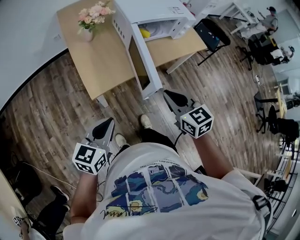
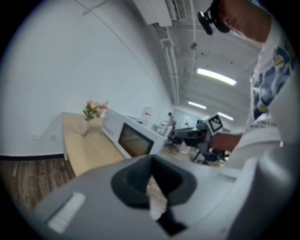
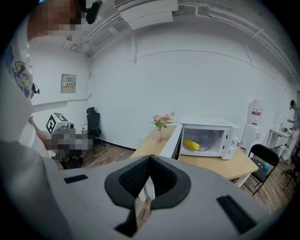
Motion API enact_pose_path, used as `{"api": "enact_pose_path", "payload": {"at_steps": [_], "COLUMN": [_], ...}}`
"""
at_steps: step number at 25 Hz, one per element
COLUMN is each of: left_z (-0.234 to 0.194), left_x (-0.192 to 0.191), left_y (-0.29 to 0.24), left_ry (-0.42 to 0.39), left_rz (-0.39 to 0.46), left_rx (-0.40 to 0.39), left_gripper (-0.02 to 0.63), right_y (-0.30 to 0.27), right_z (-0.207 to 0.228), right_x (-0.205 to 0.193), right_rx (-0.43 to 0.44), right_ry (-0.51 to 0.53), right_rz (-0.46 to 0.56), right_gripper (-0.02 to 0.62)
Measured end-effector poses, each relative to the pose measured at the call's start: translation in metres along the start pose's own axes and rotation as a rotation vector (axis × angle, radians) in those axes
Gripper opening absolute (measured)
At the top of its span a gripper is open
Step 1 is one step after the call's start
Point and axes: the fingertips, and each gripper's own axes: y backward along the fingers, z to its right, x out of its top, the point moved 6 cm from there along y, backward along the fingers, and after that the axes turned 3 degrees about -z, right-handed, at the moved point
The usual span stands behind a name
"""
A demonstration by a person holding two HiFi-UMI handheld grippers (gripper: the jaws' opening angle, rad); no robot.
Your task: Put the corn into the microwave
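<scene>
The yellow corn [image 1: 145, 33] lies inside the white microwave [image 1: 159, 14] on the wooden table [image 1: 101, 56]; the microwave's door [image 1: 143, 61] hangs open toward me. In the right gripper view the corn [image 3: 191, 144] rests in the lit cavity of the microwave [image 3: 220, 127]. My right gripper [image 1: 174, 97] is held away from the table's front edge, shut and empty. My left gripper [image 1: 104, 127] is lower and farther left over the floor, also shut with nothing in it. Both gripper views show the pads [image 2: 151, 180] [image 3: 149, 176] pressed together.
A vase of pink flowers [image 1: 93, 18] stands at the table's far left. A black folding chair [image 1: 212, 35] is to the right of the table. Desks, office chairs and a seated person [image 1: 269, 21] fill the far right. Wooden floor [image 1: 56, 108] lies in front of the table.
</scene>
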Motion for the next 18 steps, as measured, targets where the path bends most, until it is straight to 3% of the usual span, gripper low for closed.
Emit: {"api": "enact_pose_path", "payload": {"at_steps": [10, 18], "left_z": [0.036, 0.124], "left_x": [0.011, 0.034], "left_y": [-0.045, -0.131], "left_ry": [-0.047, -0.095], "left_rz": [-0.031, -0.032], "left_rx": [-0.011, -0.078], "left_gripper": [0.009, 0.009], "right_y": [0.027, 0.090], "right_z": [0.016, 0.087], "right_x": [-0.009, -0.051], "right_rx": [0.067, 0.047], "right_ry": [0.021, -0.014], "right_rz": [0.045, 0.050], "right_gripper": [0.008, 0.008]}}
